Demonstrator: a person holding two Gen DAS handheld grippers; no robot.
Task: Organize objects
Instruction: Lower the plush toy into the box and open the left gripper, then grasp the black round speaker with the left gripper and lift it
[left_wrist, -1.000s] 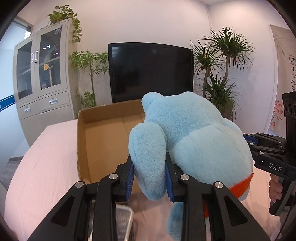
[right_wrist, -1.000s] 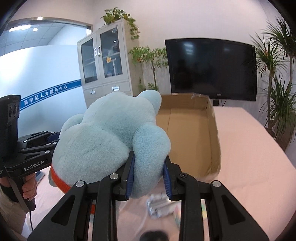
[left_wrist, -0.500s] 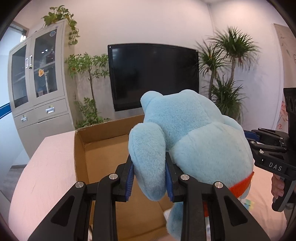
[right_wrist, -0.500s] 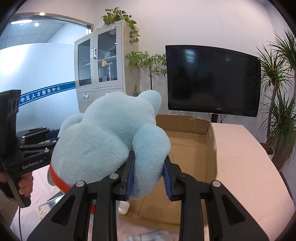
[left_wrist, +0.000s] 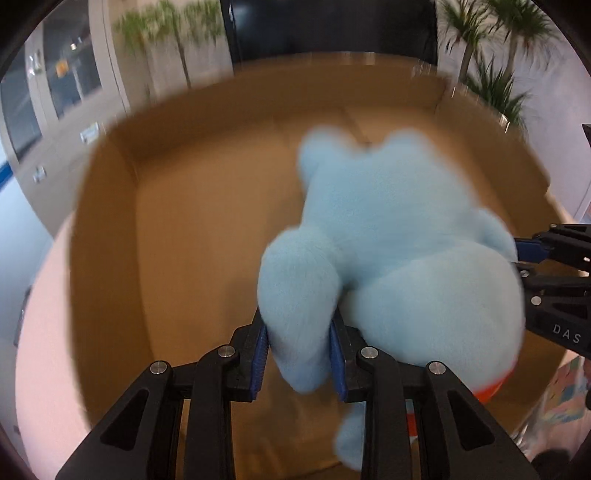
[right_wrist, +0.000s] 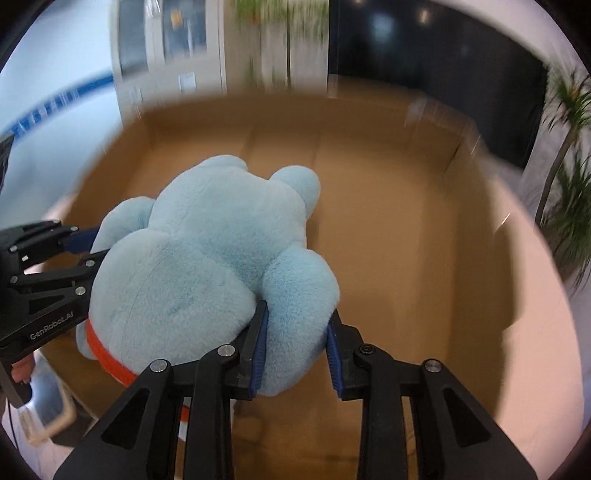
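Note:
A light blue plush toy (left_wrist: 388, 240) with an orange collar hangs over the inside of an open cardboard box (left_wrist: 107, 240). My left gripper (left_wrist: 299, 354) is shut on one of its stubby limbs. In the right wrist view the same plush toy (right_wrist: 207, 251) is above the box (right_wrist: 480, 240) floor, and my right gripper (right_wrist: 295, 354) holds another limb between its blue pads, its jaws just beginning to open. Each gripper shows in the other's view, at the toy's far side. The toy's face is hidden.
The box stands on a pink tablecloth (right_wrist: 535, 332). A pale tray-like item (right_wrist: 48, 413) lies outside the box's near left corner, and a colourful packet (left_wrist: 565, 391) lies at the lower right. A dark screen (right_wrist: 443, 66), plants and a cabinet stand behind.
Both grippers have carried the plush toy forward and down, from in front of the box to over its inside. The views now tilt downward and the box fills them.

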